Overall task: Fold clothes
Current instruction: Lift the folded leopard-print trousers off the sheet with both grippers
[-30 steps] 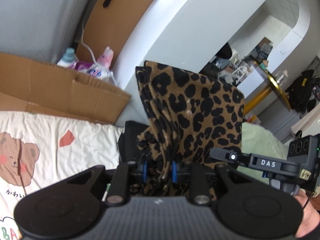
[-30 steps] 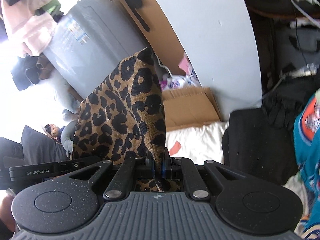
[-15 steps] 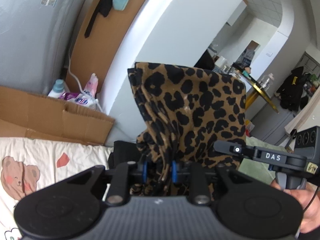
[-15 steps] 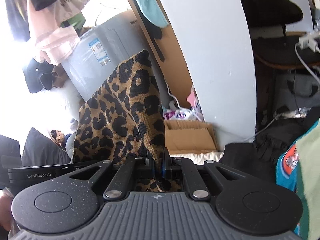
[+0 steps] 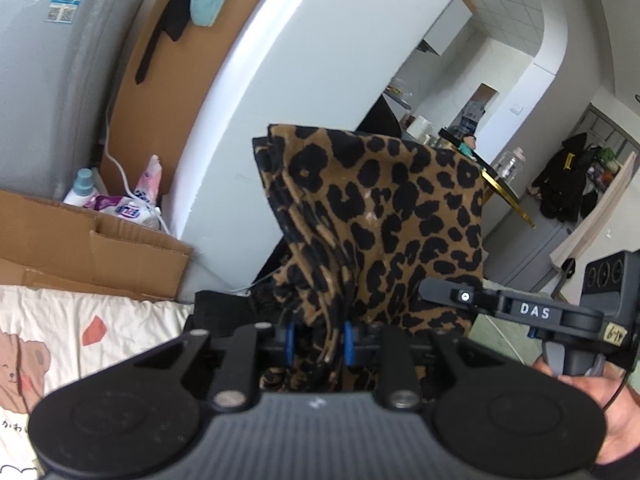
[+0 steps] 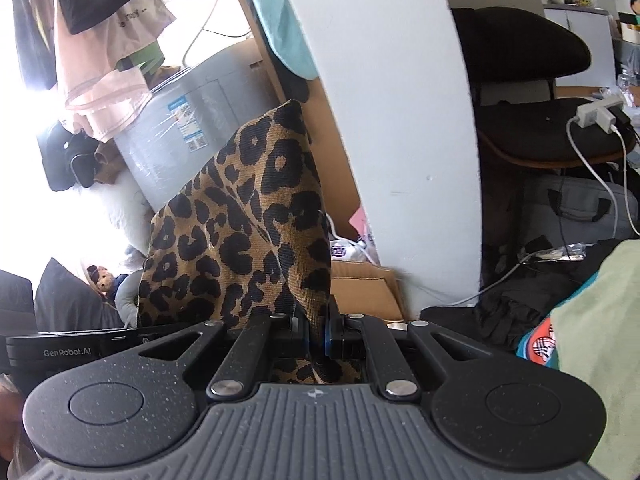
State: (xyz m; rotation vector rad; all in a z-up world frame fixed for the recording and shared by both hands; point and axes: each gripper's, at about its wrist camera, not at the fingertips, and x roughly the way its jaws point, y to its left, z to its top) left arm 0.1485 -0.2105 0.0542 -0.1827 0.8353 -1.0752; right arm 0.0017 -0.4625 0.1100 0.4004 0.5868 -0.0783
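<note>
Left wrist: left gripper [image 5: 318, 338] clamps bunched leopard-print garment [image 5: 384, 232]. Right wrist: right gripper [image 6: 318, 334] pinches another edge, fabric standing up above both.

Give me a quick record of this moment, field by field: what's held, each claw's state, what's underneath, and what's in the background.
held item: leopard-print garment, lifted, bunched at both grips
left claw: shut on a thick gather of the fabric
right claw: shut on a thin fold of the same garment
below: bear-print sheet
background: cardboard box, white curved panel, black chair
fold status: not yet laid flat
</note>
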